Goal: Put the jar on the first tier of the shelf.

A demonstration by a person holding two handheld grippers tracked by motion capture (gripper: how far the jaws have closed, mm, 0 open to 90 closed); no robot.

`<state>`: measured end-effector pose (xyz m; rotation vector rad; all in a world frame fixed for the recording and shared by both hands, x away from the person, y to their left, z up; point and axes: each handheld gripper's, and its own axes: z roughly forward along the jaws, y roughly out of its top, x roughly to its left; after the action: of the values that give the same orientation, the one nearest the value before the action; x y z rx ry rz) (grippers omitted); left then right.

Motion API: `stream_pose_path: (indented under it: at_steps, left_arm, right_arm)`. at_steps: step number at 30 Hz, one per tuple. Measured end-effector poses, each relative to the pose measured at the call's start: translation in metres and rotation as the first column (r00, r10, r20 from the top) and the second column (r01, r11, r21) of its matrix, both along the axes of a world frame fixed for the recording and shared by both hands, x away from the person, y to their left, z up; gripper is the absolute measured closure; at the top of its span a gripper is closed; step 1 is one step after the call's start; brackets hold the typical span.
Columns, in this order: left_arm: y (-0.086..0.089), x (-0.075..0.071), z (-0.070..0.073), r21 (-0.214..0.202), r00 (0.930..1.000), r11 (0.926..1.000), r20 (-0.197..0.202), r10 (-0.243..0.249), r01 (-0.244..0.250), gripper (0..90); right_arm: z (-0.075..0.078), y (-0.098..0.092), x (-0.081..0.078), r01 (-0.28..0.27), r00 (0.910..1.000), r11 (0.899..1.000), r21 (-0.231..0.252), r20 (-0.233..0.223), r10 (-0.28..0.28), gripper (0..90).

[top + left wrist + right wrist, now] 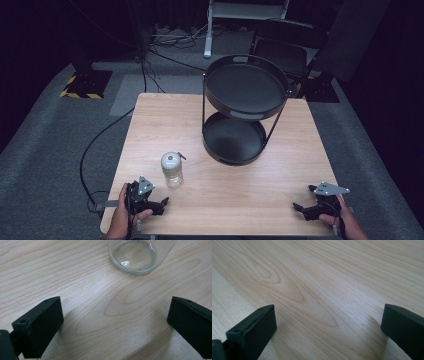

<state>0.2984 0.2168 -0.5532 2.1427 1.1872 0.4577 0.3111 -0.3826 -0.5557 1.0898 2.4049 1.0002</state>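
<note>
A clear glass jar with a pale lid stands upright on the wooden table, left of centre near the front. My left gripper rests low at the front left, just short of the jar, jaws wide apart and empty. In the left gripper view the jar's round glass base sits ahead of the spread jaws, apart from them. My right gripper lies at the front right corner, open over bare wood. A black two-tier round tray stand occupies the far middle of the table.
The stand's lower tray and upper tray hold nothing. Beyond the table lie grey carpet, cables, a black chair and a white frame leg. Bare wood stretches between the two grippers.
</note>
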Motion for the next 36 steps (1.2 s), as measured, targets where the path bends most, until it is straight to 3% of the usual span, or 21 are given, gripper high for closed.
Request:
stream_pose_path:
  at_steps: [15, 21, 26, 28, 29, 36]
  left_arm:
    - [0.001, 0.002, 0.000, -0.001, 0.9998, 0.9998, 0.001, -0.020, 0.020, 0.1]
    - [0.004, 0.000, 0.003, 0.003, 0.9999, 0.9999, -0.008, 0.014, -0.014, 1.8]
    - [0.004, -0.001, 0.014, 0.005, 0.9998, 0.9998, 0.009, 0.020, -0.020, 1.9]
    - [0.001, 0.000, 0.017, 0.015, 0.9999, 0.9998, 0.006, 0.012, -0.012, 1.9]
    - [-0.002, 0.000, 0.021, 0.040, 0.9999, 0.9992, 0.016, 0.001, -0.002, 1.8]
    - [-0.006, -0.002, 0.030, 0.012, 0.9995, 0.9999, 0.030, 0.010, -0.010, 2.0]
  right_arm:
    - [0.000, 0.000, 0.000, -0.001, 1.0000, 1.000, 0.000, 0.000, 0.001, 0.0]
    - [0.000, 0.000, 0.000, -0.002, 1.0000, 1.000, -0.001, 0.000, 0.002, 0.0]
    - [0.000, 0.000, 0.000, -0.002, 1.0000, 1.000, -0.001, 0.000, 0.002, 0.0]
    - [0.000, 0.000, 0.000, -0.002, 1.0000, 1.000, -0.001, 0.000, 0.002, 0.0]
    - [0.000, 0.000, 0.000, -0.003, 1.0000, 1.000, -0.001, 0.000, 0.003, 0.0]
    - [0.000, 0.000, 0.000, -0.004, 1.0000, 1.000, 0.000, 0.000, 0.004, 0.0]
